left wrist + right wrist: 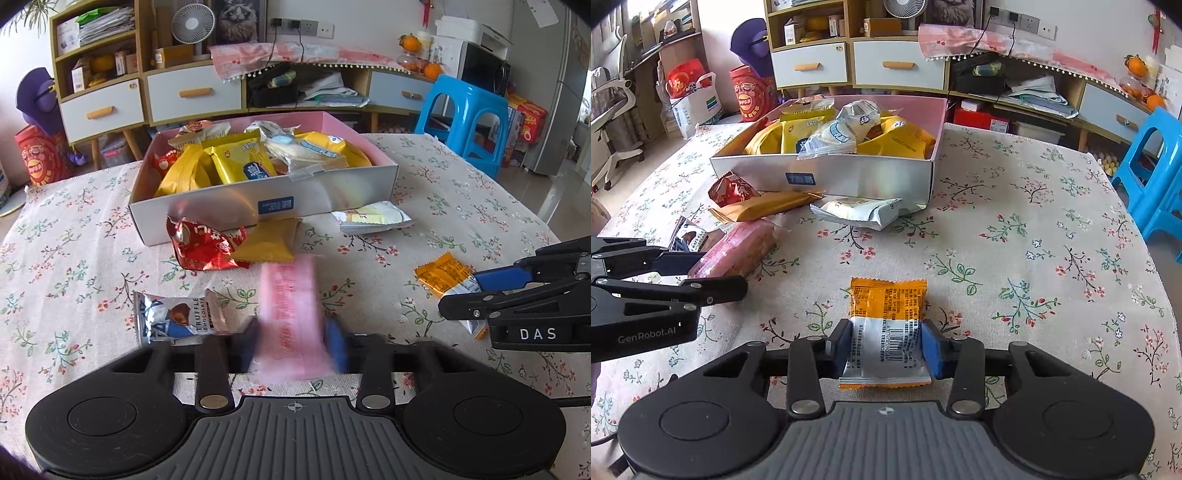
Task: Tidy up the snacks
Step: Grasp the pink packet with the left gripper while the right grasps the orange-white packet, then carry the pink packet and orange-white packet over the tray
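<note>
A pink snack packet (288, 314), blurred, stands between the blue pads of my left gripper (291, 347), which is shut on it just above the flowered tablecloth. My right gripper (886, 347) is shut on an orange and white snack packet (888, 306) that lies flat on the cloth. Behind both stands a white box with a pink inside (332, 192), holding several yellow and white snack bags. The right wrist view shows the left gripper (720, 271) around the pink packet (735, 251), and the box (868, 181) beyond.
Loose snacks lie in front of the box: a red packet (207, 243), a yellow packet (269, 243), a truffle chocolate packet (177, 317) and a white and yellow packet (373, 218). A blue stool (469, 122) and low cabinets stand past the table's far edge.
</note>
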Available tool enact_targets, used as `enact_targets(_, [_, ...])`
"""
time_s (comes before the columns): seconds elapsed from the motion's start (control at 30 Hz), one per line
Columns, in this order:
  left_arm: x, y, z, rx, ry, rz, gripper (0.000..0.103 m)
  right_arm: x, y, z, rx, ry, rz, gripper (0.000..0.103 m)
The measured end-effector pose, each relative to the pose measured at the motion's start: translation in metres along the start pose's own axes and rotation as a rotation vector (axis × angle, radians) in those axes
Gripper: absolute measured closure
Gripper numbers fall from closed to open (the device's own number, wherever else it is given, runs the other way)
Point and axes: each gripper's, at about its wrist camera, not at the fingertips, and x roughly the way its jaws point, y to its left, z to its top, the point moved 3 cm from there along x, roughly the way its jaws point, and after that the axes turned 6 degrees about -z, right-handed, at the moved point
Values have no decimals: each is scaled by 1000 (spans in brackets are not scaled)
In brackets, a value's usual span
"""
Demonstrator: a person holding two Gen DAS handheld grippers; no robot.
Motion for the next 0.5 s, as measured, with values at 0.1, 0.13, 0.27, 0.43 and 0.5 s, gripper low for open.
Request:
enact_targets(0.1, [-1,1,2,-4,3,-5,73,-2,0,2,9,-1,4,72])
enact_targets(0.13, [-2,1,2,-4,3,-5,73,-2,0,3,12,-3,4,72])
enact_targets(0.27, [-4,-1,4,1,1,-12,74,-6,-2,6,27,-12,9,72])
enact_targets(0.43, [-10,-4,7,12,-8,-28,74,-10,-3,10,37,-22,12,72])
enact_targets(0.5, [-12,-4,8,11,-11,-35,74,-12,-4,12,45,-27,15,72])
